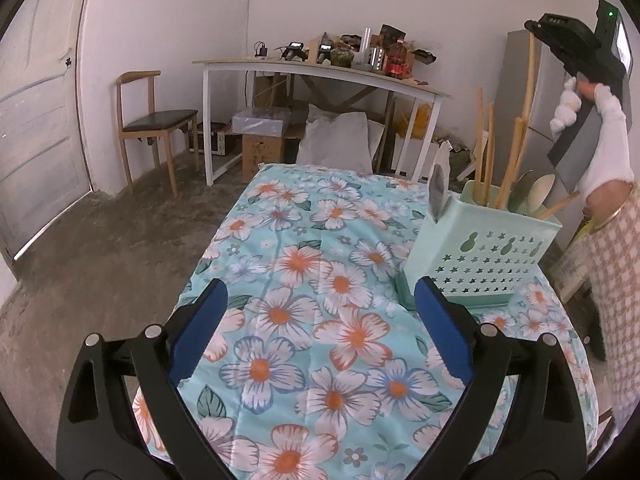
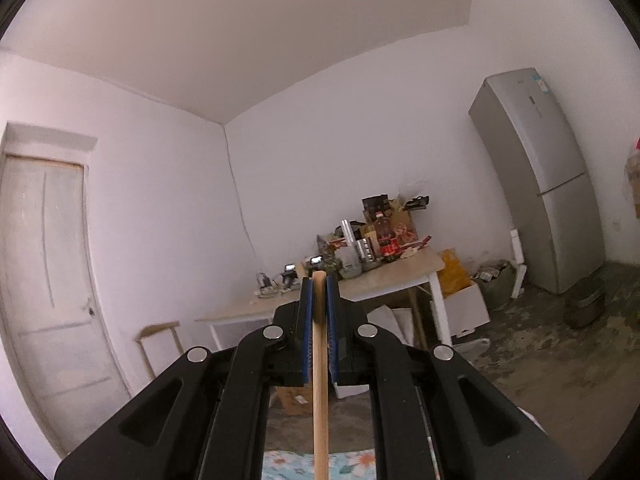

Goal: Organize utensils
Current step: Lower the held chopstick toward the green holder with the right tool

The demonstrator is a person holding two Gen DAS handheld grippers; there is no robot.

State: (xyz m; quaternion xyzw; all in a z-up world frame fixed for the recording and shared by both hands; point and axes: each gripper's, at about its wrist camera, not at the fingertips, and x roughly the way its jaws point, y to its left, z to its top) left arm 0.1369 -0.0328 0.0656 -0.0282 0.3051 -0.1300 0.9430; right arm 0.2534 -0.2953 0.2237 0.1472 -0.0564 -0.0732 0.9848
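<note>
Wooden stick (image 2: 320,360) is clamped between the blue pads of my right tool (image 2: 319,300), jaws closed tight on it, its top end showing just past the fingertips. From the left wrist view that tool is raised high above the holder (image 1: 486,258), and the stick (image 1: 529,80) runs down from it into the holder's top. I cannot tell whether its lower end is seated yet.

My left tool (image 1: 320,340) is wide open and holds nothing, hovering over the flowered cloth on the desk (image 1: 304,264).

Status: the mint holder already carries several wooden sticks, spoons (image 1: 542,190) and a blade in its side slot. No loose utensils show on the cloth. I judge the task nearly finished; what remains is to lower and release this stick.
</note>
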